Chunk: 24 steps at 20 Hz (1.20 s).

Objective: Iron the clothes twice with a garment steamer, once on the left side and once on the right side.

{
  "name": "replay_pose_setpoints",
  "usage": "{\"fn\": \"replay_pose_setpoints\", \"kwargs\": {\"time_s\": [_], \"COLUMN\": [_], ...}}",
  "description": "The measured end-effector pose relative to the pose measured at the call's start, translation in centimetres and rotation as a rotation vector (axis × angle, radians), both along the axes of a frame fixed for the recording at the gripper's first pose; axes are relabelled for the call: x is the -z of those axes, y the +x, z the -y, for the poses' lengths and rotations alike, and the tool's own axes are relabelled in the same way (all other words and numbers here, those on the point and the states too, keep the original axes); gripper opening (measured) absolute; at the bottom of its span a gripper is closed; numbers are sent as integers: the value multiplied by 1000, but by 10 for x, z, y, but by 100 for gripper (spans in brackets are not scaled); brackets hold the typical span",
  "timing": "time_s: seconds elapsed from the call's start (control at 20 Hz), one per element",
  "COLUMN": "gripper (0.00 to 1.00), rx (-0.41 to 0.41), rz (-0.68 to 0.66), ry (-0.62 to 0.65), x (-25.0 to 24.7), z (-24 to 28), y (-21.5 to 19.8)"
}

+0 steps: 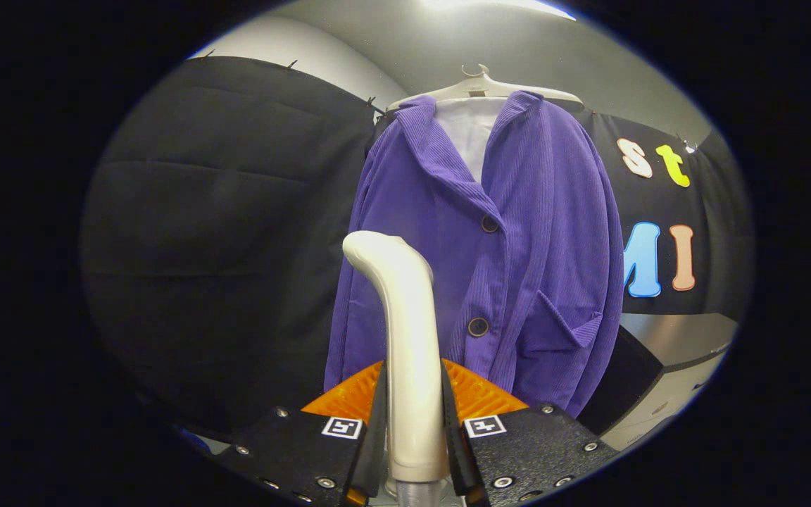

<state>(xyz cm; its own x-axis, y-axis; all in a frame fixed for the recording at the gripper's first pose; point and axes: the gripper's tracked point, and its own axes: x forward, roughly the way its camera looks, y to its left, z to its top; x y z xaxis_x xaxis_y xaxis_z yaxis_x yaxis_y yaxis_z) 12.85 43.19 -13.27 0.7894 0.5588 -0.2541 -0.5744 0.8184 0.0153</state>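
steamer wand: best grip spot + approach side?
Grip the steamer on its straight lower handle, below the bent head, a finger on each flank, coming from behind so the head faces the purple jacket. The gripper is shut on it just so.
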Motion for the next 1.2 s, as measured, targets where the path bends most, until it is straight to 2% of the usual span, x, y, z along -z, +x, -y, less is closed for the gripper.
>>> {"fn": "replay_pose_setpoints", "kwargs": {"time_s": [0.35,1.2], "gripper": [38,38], "rx": [-14,-47], "rz": [-34,-245], "ry": [-25,-157], "x": [36,151], "z": [10,36], "y": [-19,-79]}}
